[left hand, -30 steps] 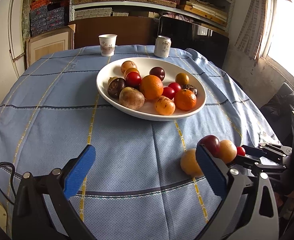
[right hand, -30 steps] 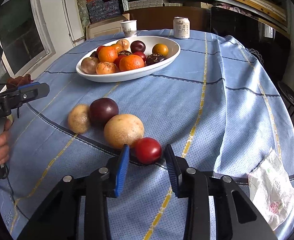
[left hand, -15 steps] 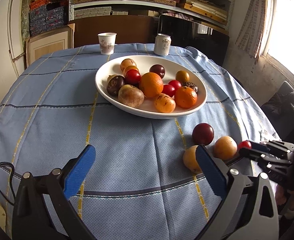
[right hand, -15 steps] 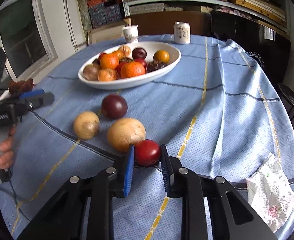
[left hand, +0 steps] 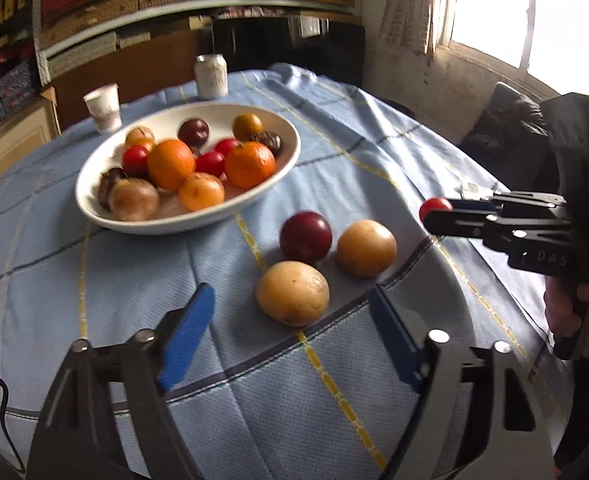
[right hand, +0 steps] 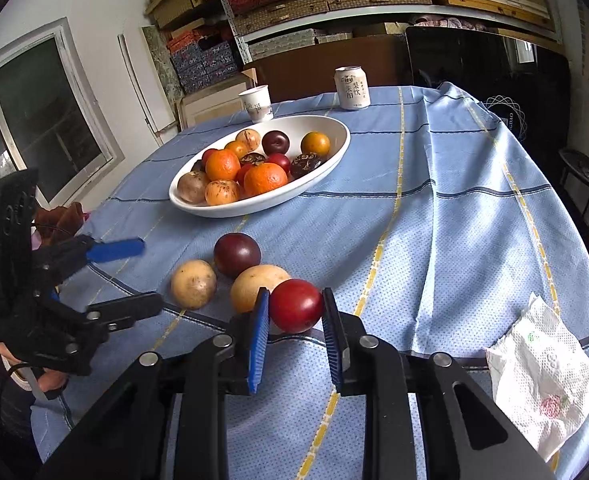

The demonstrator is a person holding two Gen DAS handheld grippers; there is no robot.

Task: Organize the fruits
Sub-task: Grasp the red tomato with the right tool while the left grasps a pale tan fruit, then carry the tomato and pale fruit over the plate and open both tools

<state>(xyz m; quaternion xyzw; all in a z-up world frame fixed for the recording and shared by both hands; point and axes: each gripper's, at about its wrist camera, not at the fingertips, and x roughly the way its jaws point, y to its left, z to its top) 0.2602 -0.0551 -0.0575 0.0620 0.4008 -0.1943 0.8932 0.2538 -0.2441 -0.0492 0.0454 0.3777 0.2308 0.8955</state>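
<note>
My right claw [right hand: 295, 307] pinches a round red fruit [right hand: 297, 305], no long axis to it, just above the worktop [right hand: 434, 240]. My left claw [left hand: 290, 344] is closing, nothing between its pads, aimed at a tan fruit [left hand: 293, 293]. Beyond sit a plum [left hand: 305, 237] and another tan fruit [left hand: 366, 247], then the full bowl [left hand: 254, 196], cup [left hand: 103, 107] and can [left hand: 211, 76].

A white drink can [right hand: 352, 88] at the table's far edge carried large Chinese characters, not clearly legible. The right gripper [left hand: 438, 210] body showed the letters "DAS".
</note>
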